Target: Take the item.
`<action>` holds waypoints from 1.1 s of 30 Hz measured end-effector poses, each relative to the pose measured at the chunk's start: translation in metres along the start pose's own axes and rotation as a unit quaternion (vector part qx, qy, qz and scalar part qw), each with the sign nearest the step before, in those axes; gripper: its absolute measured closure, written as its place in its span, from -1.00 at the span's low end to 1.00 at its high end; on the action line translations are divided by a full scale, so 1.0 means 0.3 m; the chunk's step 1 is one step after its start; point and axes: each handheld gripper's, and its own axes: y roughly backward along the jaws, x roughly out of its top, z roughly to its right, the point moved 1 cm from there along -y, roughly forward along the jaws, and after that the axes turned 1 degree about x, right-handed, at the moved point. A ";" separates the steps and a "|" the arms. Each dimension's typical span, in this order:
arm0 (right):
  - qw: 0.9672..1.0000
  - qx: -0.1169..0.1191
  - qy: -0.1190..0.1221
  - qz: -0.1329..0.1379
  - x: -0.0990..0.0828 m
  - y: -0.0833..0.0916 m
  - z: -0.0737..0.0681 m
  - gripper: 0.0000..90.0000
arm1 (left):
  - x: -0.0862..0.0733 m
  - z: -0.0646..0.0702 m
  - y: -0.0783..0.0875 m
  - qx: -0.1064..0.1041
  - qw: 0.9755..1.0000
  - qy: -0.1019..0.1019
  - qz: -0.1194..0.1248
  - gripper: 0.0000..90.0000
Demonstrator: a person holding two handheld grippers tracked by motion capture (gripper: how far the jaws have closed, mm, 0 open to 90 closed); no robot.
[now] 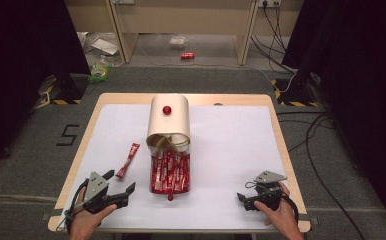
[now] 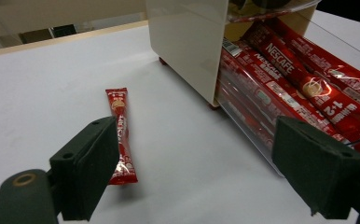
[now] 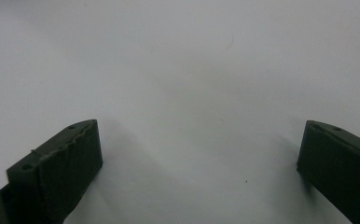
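The left gripper (image 2: 192, 172), jaws wide and empty, frames a lone red sachet (image 2: 121, 135) beside the packed drawer (image 2: 304, 88) — the right gripper (image 3: 199, 172), equally wide — over bare white table (image 3: 178, 70).

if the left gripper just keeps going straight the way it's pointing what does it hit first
Probably the loose red coffee stick lying on the white table cover; it sits just ahead, by the left gripper's one open jaw. Depth is uncertain.
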 end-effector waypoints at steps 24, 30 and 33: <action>1.000 0.000 0.001 0.001 0.000 0.000 0.001 -0.99 | -0.044 0.079 0.017 -0.018 0.999 -0.025 0.013 -0.67; 1.000 0.000 0.000 0.000 0.000 0.000 0.000 -0.99 | -0.067 0.103 0.006 -0.024 0.999 -0.028 0.009 -0.67; 1.000 0.000 0.000 0.001 0.000 0.000 0.001 -0.99 | -0.079 0.112 0.002 -0.029 0.999 -0.027 0.006 -0.67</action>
